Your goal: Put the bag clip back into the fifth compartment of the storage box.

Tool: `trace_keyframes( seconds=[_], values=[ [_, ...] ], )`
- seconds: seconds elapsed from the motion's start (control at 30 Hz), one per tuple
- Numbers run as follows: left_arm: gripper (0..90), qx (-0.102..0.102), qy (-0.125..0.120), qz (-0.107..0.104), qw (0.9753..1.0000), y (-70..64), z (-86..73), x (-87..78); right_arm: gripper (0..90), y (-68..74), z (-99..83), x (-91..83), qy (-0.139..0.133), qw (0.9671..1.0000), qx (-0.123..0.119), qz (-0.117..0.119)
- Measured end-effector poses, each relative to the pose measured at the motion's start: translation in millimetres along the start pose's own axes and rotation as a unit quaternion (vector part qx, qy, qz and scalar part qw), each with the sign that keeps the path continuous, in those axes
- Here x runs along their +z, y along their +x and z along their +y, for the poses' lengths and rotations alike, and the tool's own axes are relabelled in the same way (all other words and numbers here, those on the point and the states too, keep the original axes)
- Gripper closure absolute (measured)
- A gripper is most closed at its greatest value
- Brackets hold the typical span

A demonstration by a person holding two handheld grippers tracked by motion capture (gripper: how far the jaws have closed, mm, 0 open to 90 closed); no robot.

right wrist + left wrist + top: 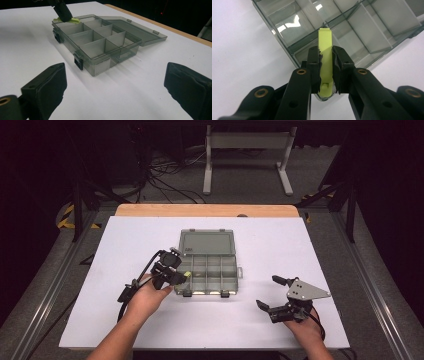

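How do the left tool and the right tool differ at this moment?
The left tool is shut on a yellow-green clip; the right tool is open and holds nothing. The left tool sits over the near left corner of the compartment box; the right tool is apart from the box, over the white table. Both have black jaws.

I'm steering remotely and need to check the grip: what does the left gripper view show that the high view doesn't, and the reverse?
Left gripper view: the left gripper is shut on a yellow-green clip, its tip over a compartment divider.

High view: the organizer box lies with its lid open flat, and the right gripper is open, apart from it on the white table.

Both: the clip above the box's near-left corner.
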State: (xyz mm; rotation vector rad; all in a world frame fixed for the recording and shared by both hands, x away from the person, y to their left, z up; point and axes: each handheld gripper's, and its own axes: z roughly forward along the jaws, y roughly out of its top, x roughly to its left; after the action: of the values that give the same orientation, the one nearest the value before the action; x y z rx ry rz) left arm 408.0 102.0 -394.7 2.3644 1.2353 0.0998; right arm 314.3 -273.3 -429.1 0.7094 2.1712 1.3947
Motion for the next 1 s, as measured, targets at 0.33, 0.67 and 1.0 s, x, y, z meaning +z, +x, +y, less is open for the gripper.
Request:
trace_keyframes(
  seconds=[0.33, 0.67, 1.0],
  values=[
    [74.5, -0.003, -0.001, -0.001, 1.0000, 1.4, 0.0, -0.6, 5.0, 0.5, 0.0, 0.0, 0.003, 1.0000, 0.001, 0.001],
    [51.5, 0.019, -0.027, -0.016, 0.9993, 2.1, -0.5, -8.2, 5.0, 0.4, -0.1, 0.2, 0.003, 1.0000, 0.002, 0.002],
    [30.8, 0.057, -0.058, -0.034, 0.9961, 0.0, -2.0, -23.1, 5.0, 0.6, -0.2, 0.9, 0.003, 1.0000, 0.002, 0.003]
  ],
)
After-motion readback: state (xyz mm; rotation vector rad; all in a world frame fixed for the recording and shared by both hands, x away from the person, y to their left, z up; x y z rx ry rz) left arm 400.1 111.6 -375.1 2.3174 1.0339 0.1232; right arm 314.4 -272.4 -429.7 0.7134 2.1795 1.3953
